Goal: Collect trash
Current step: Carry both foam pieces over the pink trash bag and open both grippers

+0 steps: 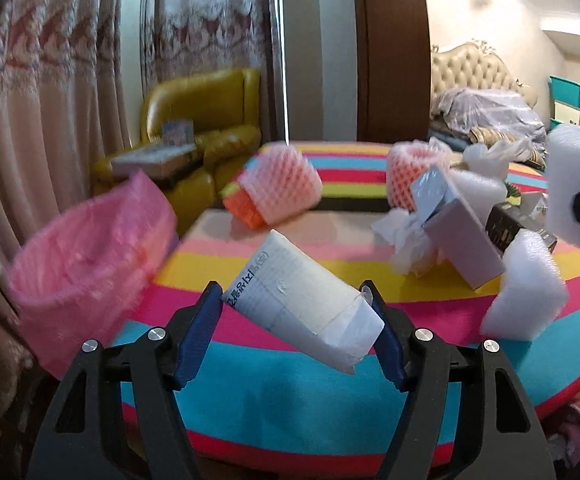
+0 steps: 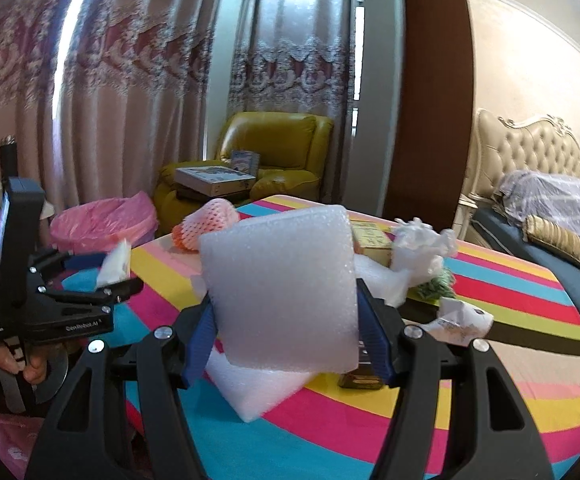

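While both claws are loaded:
Left gripper [image 1: 295,312]: clenched on the white paper carton [image 1: 301,300], above the striped table [image 1: 274,400]; light, crushable, take it by its flat sides.
Right gripper [image 2: 284,332]: grasping the foam sheet [image 2: 278,292]; soft, springy.
Bin [image 1: 90,256]: left of the table.

The left gripper's [image 2: 120,276] black body, seen from the right wrist view, bears white lettering that reads about "GenRobot.AI"; smaller lines beside it are too small to read; the white carton [image 1: 303,302] in the left wrist view carries a column of dark Korean print and a circled mark, blurred; print on other boxes is illegible.
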Available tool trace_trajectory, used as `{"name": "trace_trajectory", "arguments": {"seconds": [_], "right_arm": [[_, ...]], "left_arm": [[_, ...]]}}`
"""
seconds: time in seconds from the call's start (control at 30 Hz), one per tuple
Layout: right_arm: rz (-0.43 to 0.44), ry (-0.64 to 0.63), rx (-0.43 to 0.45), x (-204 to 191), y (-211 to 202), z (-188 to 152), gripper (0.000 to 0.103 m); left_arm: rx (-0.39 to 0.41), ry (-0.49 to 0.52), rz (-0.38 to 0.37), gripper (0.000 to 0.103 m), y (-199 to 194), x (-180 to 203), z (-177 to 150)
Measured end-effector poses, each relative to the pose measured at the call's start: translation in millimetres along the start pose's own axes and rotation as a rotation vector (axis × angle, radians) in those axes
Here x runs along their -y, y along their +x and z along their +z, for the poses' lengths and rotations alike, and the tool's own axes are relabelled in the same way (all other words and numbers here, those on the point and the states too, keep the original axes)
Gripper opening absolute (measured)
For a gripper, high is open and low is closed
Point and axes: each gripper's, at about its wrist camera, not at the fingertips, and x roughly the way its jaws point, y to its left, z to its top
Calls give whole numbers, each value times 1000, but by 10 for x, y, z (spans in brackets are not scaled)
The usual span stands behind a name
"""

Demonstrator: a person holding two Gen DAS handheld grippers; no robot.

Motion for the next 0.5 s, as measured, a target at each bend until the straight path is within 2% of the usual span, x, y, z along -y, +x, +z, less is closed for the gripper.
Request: {"name": "trace_trajectory", "arguments": {"seconds": [0.13,0.23,0.5], "right_arm": [[71,-21,-6,-143,61,92,62],[122,-45,-12,-282,129,186,62],[308,-68,-56,-828,478,515,62]], "left_arm": [[70,10,34,66,-218,-106,31],[102,-28,51,66,-356,-309,77],[133,-123,127,66,-573,-991,131]]}}
